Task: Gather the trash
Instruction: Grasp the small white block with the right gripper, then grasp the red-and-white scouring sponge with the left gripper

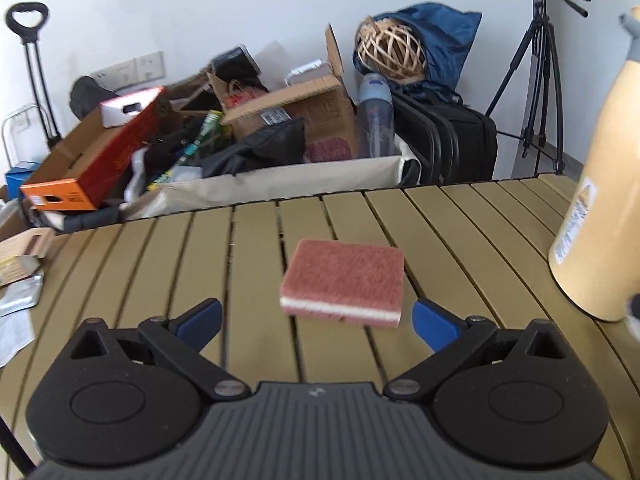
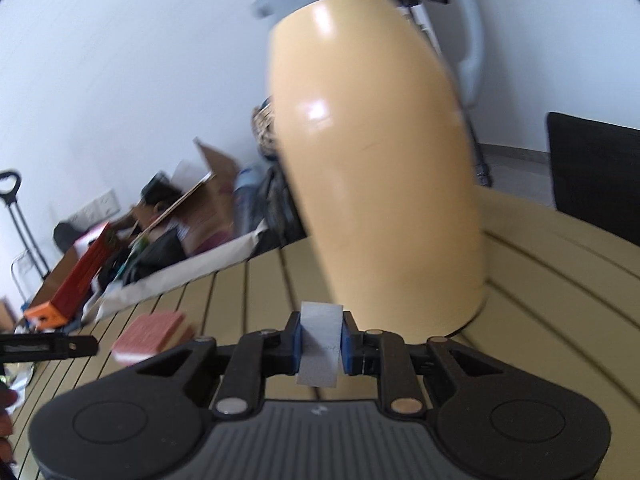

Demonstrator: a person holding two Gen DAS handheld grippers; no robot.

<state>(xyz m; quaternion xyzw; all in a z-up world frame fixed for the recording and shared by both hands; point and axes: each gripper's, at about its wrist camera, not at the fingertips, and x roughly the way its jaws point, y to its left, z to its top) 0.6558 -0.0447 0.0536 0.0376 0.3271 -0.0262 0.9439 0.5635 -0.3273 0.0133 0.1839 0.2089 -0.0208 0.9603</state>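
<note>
One pink sponge (image 1: pixel 342 282) and one tall yellow jug (image 1: pixel 599 204) on the slatted table (image 1: pixel 160 264); one grey slip (image 2: pixel 320 348); two claws, left (image 1: pixel 316 320) and right (image 2: pixel 320 344); one tripod (image 1: pixel 538 80)

left wrist: hovering low over the slatted table (image 1: pixel 460 220), facing 12 o'clock, sponge (image 1: pixel 343 281) near | right wrist: tilting, pressing close on the flask (image 2: pixel 380 180) | sharing: sponge (image 2: pixel 150 332), flask (image 1: pixel 600 200), table (image 2: pixel 560 280)

Sponge (image 1: pixel 342 282) on table (image 1: pixel 440 232), left of jug (image 1: pixel 596 200)
</note>
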